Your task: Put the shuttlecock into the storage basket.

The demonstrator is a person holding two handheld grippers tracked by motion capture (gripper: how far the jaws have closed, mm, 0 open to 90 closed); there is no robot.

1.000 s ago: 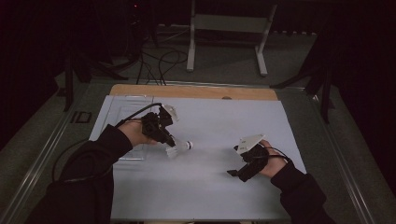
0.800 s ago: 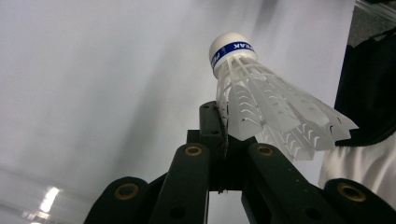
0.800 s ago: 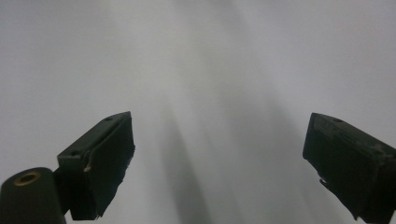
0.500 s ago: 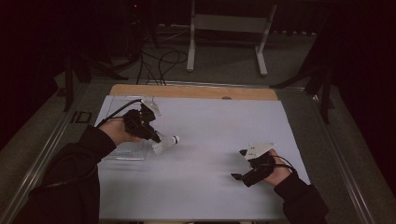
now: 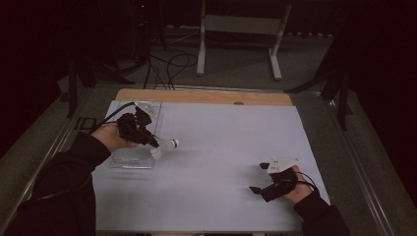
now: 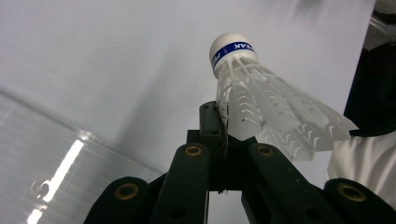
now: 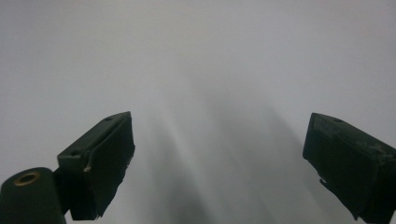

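Our left gripper [image 6: 223,140] pinches a white shuttlecock [image 6: 261,107] by its skirt above the white surface [image 5: 221,147]; our right gripper [image 7: 219,158] rests low, jaws spread wide.

Pretty dark room: white counter [image 5: 221,147] mid-frame with a wooden strip [image 5: 196,96] along its far edge, grey floor [image 5: 236,64], white stand [image 5: 241,24] and cables [image 5: 167,64] up top.

Bare white table [image 5: 221,162] between both hands — the clear tray [image 5: 130,160], perhaps low-walled, blocks the left edge.
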